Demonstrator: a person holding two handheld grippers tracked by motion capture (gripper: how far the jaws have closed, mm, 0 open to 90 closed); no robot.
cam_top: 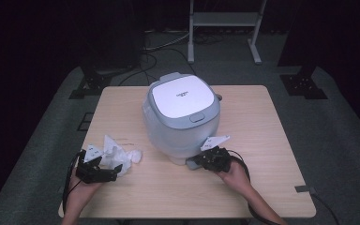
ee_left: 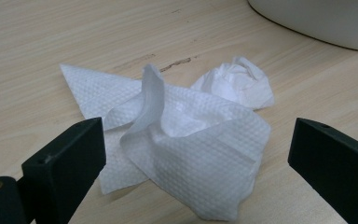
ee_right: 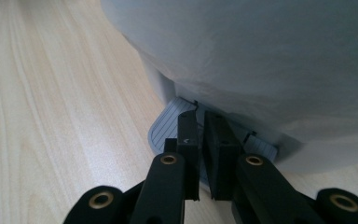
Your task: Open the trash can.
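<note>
A white and grey rice cooker stands lid down in the middle of the wooden table. At its base a grey ribbed tab juts out over the wood. My right gripper sits right over that tab with its jaws drawn almost together; in the high view this right gripper is at the cooker's front foot. I cannot tell whether the tab is pinched. A rumpled white paper towel lies between the wide jaws of my left gripper, which is open. A crumpled tissue ball rests behind the towel.
The cooker's wall looms just above the right jaws. A small dark smear marks the wood behind the towel. A metal stand and cables are on the floor beyond the table. A grey tape piece is at the right edge.
</note>
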